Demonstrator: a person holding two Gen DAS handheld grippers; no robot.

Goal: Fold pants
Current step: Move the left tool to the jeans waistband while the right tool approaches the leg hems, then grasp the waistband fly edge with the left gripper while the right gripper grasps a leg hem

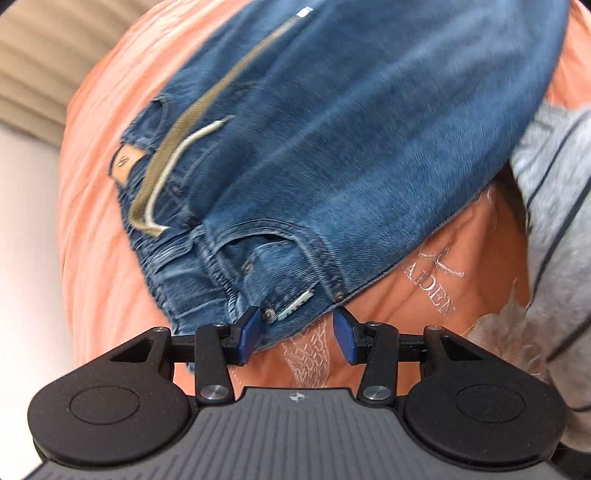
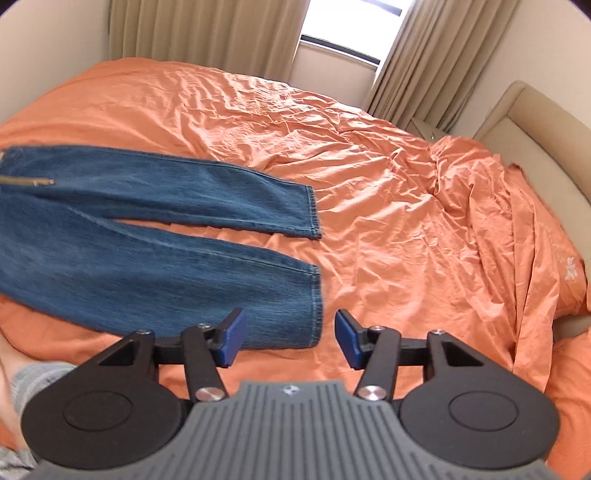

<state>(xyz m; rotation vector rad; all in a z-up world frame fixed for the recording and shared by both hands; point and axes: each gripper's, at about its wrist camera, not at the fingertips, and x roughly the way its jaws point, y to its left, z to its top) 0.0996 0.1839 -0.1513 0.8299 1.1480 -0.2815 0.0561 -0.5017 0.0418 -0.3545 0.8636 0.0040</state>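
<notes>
Blue jeans (image 2: 147, 258) lie flat on the orange bed cover (image 2: 369, 184), both legs stretched to the right with their hems side by side. In the left wrist view the waist end of the jeans (image 1: 332, 147) fills the frame, with a khaki drawstring (image 1: 184, 147) and a tan leather patch (image 1: 125, 162). My left gripper (image 1: 297, 332) is open at the waistband's pocket corner; its left pad (image 1: 251, 328) is at the denim edge and the right pad is over bare cover. My right gripper (image 2: 291, 339) is open just above the near leg's hem (image 2: 316, 314), holding nothing.
A grey striped sleeve (image 1: 554, 221) of the person is at the right of the left wrist view. The cover is bunched into folds (image 2: 498, 206) towards a beige padded headboard (image 2: 535, 122). Beige curtains (image 2: 203, 33) and a window (image 2: 343, 29) stand beyond the bed.
</notes>
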